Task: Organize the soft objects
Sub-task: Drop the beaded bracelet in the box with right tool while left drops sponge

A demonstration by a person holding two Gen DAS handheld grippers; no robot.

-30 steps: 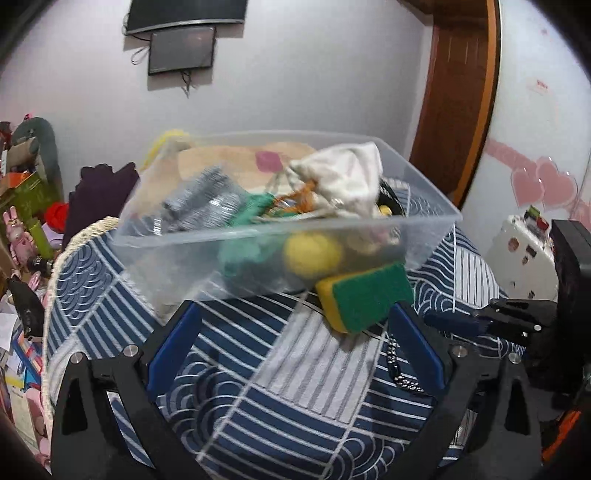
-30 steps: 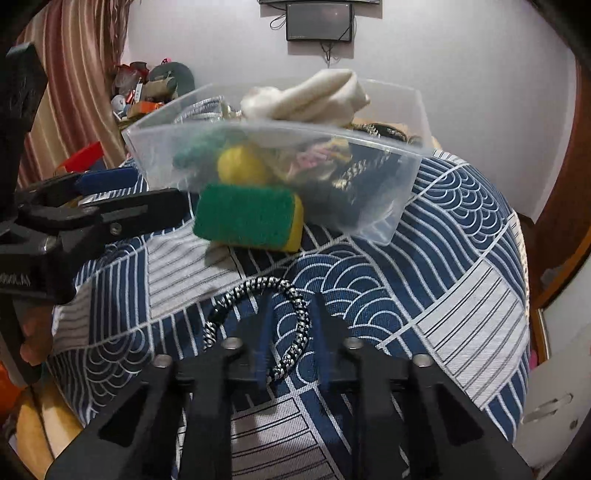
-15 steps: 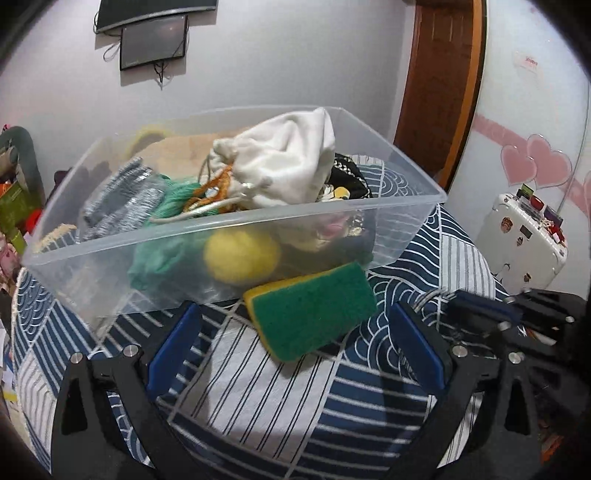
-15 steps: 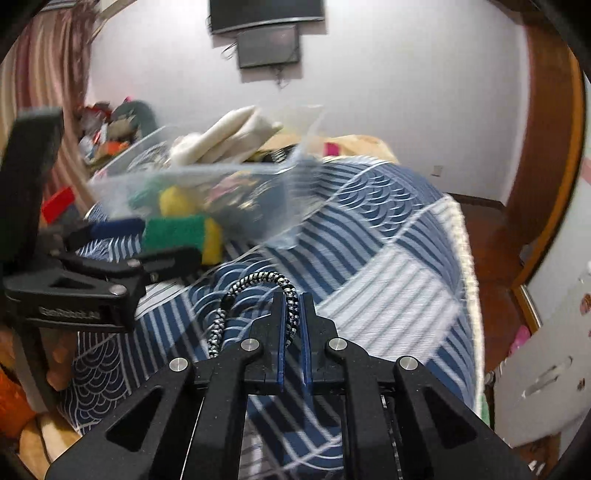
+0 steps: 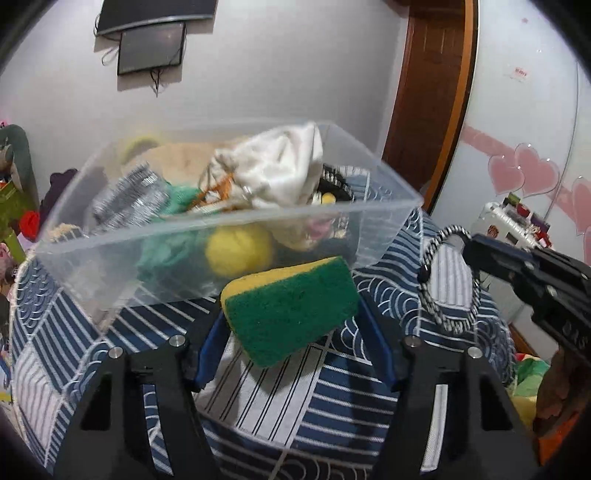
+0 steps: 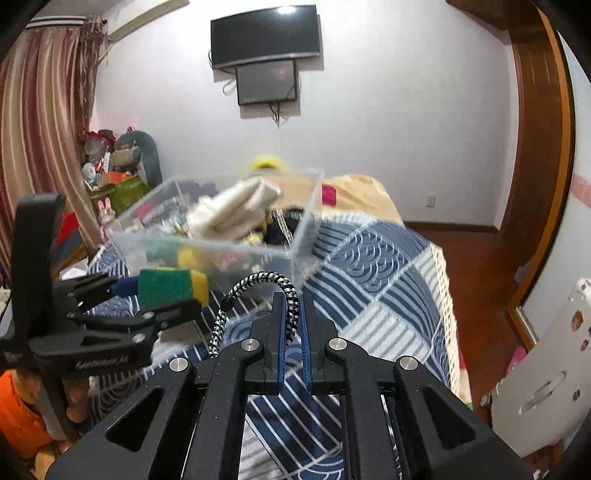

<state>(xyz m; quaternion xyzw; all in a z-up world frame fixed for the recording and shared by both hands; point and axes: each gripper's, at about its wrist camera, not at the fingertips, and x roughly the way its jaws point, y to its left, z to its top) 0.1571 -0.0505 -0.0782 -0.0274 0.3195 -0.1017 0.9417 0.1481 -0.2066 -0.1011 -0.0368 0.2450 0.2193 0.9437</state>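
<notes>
Left gripper (image 5: 291, 325): jaws closed part-way onto the sponge (image 5: 291, 306), one blue pad on each end of it. Green scouring face toward the wrist cam, yellow foam along the top-left edge. The sponge is lifted off the bedspread (image 5: 110, 325) and sits just in front of the bin's near wall, below its rim. From the right wrist cam the same sponge (image 6: 168, 286) shows clamped in the left gripper (image 6: 162, 291), level with the bin's near-left corner.

Right gripper (image 6: 291, 317): jaws almost fully closed, pinching the black-and-white braided loop (image 6: 258, 284). The loop arches up and left out of the pads; its free end hangs down on the left. In the left cam the loop (image 5: 448, 277) hangs from the right gripper (image 5: 476, 249), to the right of the bin and clear of the bedspread.

Clear plastic bin (image 5: 388, 236) sits on the bedspread, open top. Inside it: white cloth bag (image 5: 284, 166) piled highest in the middle, yellow ball (image 5: 236, 251) against the near wall, teal fabric (image 5: 166, 247) left of the ball, grey striped item (image 5: 129, 195) at the left end. Bin contents are motion-blurred, smaller items unreadable.

Behind the bin: wall with mounted screens (image 6: 266, 33). Right of the bin: wooden door frame (image 5: 432, 92).
</notes>
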